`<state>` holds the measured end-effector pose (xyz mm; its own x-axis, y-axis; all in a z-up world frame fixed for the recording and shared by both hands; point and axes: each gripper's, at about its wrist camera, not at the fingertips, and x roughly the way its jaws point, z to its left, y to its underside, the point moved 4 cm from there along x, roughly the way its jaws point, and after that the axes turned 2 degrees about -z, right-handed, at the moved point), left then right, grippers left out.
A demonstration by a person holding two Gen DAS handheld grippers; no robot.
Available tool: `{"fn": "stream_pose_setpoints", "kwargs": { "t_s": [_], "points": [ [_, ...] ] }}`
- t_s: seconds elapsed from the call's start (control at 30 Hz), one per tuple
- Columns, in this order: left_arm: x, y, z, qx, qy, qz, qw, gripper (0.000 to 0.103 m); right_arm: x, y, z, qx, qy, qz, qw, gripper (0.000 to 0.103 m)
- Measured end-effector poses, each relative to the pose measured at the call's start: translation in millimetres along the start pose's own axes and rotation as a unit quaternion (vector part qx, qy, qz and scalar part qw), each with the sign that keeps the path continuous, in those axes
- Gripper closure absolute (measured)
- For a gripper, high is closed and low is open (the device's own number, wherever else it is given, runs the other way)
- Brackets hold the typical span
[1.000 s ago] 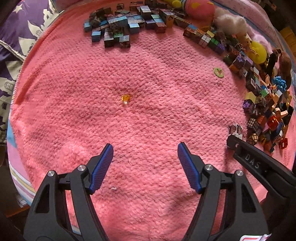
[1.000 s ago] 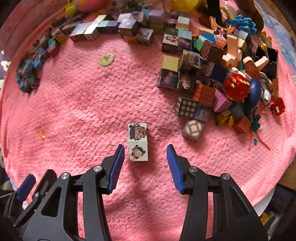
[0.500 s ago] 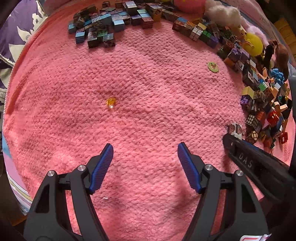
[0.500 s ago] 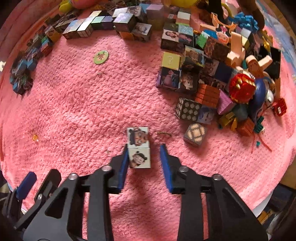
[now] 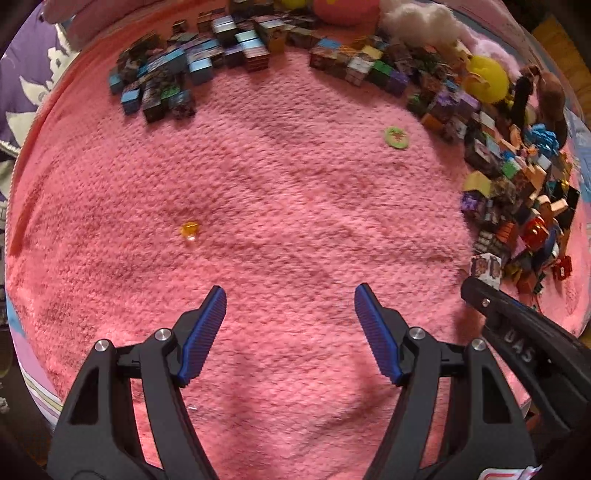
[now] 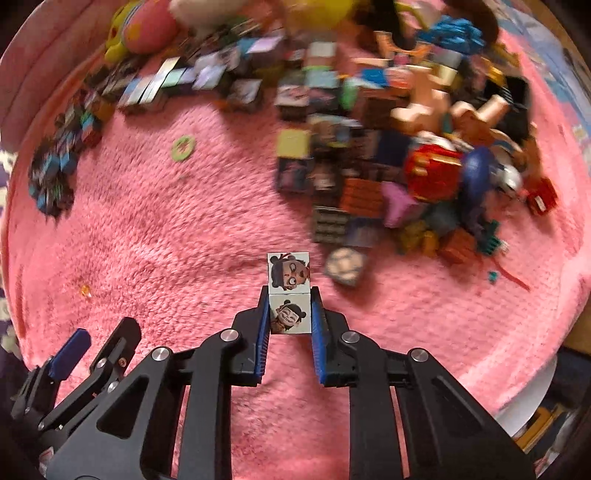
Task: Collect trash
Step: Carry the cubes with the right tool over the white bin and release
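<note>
My right gripper [image 6: 289, 310] is shut on a white cartoon-face cube pair [image 6: 289, 291]: the near cube sits between the blue pads, the far cube sticks out past the fingertips. The same pair [image 5: 487, 266] shows at the right edge of the left wrist view, at the right gripper's tip. My left gripper [image 5: 290, 306] hovers open over the pink blanket [image 5: 295, 206], nothing between its fingers. A small orange bead [image 5: 190, 229] lies ahead and to its left, also visible as a bead [image 6: 85, 290] in the right wrist view.
A green round token [image 5: 396, 137] lies far right on the blanket. Picture cubes [image 5: 166, 85] cluster at the far left and along the back. A dense toy pile [image 6: 406, 155] with a red figure [image 6: 434, 171] fills the right side. Plush toys [image 5: 421, 18] sit behind.
The right gripper advanced and shut on the near face cube, then lifted with the pair. The left gripper drifted right, so the orange bead now lies further to its left.
</note>
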<state>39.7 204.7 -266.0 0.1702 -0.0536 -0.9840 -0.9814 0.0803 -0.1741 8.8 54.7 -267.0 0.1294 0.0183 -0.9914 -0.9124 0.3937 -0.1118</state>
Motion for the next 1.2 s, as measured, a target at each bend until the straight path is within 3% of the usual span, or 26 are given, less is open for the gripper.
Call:
{"fn": "stream_pose_setpoints", "kwargs": {
  "t_s": [0.33, 0.6, 0.7, 0.83, 0.93, 1.1, 1.2],
  "points": [
    [2, -5, -97, 0.093, 0.034, -0.011, 0.9950, 0.035, -34, -1, -86, 0.089, 0.014, -0.039, 0.995, 0.085],
    [16, 1, -150, 0.121, 0.061, 0.025, 0.9905, 0.092, -53, 18, -142, 0.156, 0.022, -0.052, 0.986, 0.085],
    [6, 19, -186, 0.171, 0.060, 0.007, 0.9833, 0.102, -63, 23, -163, 0.182, 0.022, -0.063, 0.981, 0.085],
    [-14, 35, -242, 0.235, 0.075, -0.018, 0.9688, 0.102, -81, 38, -207, 0.227, 0.024, -0.080, 0.970, 0.085],
    [-32, 57, -292, 0.291, 0.096, -0.029, 0.9516, 0.102, -99, 57, -251, 0.272, 0.030, -0.094, 0.957, 0.085],
    [-68, 119, -378, 0.385, 0.133, -0.041, 0.9122, 0.102, -131, 111, -331, 0.347, 0.052, -0.112, 0.930, 0.085],
    [-87, 166, -406, 0.429, 0.146, -0.040, 0.8904, 0.102, -145, 152, -376, 0.392, 0.068, -0.112, 0.910, 0.085]
  ]
}}
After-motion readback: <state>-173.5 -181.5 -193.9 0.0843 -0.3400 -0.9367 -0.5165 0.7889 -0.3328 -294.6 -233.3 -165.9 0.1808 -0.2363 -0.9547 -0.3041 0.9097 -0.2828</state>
